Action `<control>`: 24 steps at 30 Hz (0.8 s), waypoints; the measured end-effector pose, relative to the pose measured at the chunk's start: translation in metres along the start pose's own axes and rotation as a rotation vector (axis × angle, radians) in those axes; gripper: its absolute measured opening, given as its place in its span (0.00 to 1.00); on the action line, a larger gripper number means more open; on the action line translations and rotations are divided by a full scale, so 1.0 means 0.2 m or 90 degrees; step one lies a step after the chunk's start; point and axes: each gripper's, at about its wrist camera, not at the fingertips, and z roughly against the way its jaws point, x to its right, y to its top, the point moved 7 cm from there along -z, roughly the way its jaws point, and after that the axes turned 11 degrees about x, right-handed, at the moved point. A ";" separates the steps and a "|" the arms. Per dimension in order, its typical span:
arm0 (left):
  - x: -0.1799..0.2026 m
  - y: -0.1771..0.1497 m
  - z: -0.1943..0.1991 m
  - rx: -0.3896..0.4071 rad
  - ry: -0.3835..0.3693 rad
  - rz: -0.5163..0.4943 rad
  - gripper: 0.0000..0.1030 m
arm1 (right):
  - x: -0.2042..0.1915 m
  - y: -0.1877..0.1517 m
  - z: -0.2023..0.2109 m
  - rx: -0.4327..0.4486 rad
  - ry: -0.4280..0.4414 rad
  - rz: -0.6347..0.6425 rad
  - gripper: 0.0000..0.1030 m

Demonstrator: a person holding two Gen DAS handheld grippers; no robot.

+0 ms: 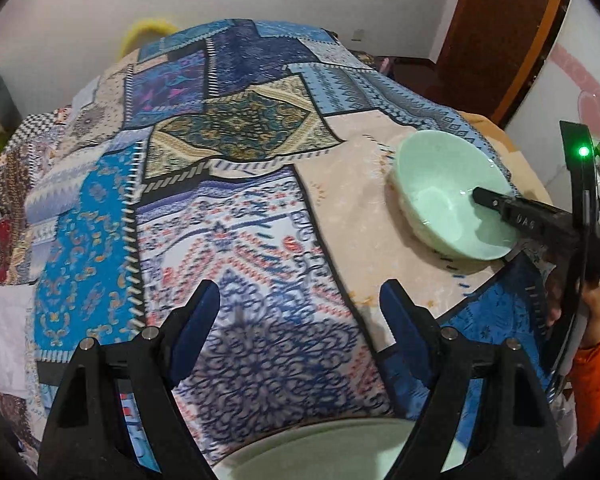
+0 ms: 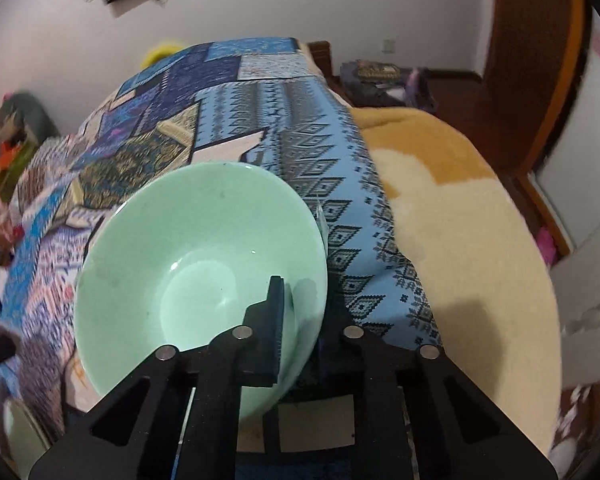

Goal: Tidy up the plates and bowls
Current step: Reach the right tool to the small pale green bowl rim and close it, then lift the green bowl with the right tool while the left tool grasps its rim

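From the left wrist cam, the left gripper (image 1: 300, 312) has its jaws wide apart with nothing between them, hanging over the patterned cloth (image 1: 228, 208); a pale green plate (image 1: 320, 452) sits just under its near edge, while the green bowl (image 1: 448, 196) is off to its right, much closer to the right gripper (image 1: 485, 197). From the right wrist cam, that gripper is clamped on the bowl's near-right wall, one finger (image 2: 274, 320) inside and the other hidden outside, so I'd guess the right hand moves the bowl.
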 end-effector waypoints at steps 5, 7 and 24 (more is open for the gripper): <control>0.06 0.01 -0.06 -0.012 -0.024 0.020 0.80 | -0.05 -0.03 0.03 -0.009 0.047 0.021 0.13; 0.09 0.02 -0.08 -0.013 -0.022 0.014 0.80 | -0.09 -0.05 0.05 -0.016 0.071 0.030 0.13; 0.17 -0.17 -0.23 -0.099 -0.040 -0.023 0.35 | -0.32 -0.22 0.13 -0.083 0.161 0.047 0.14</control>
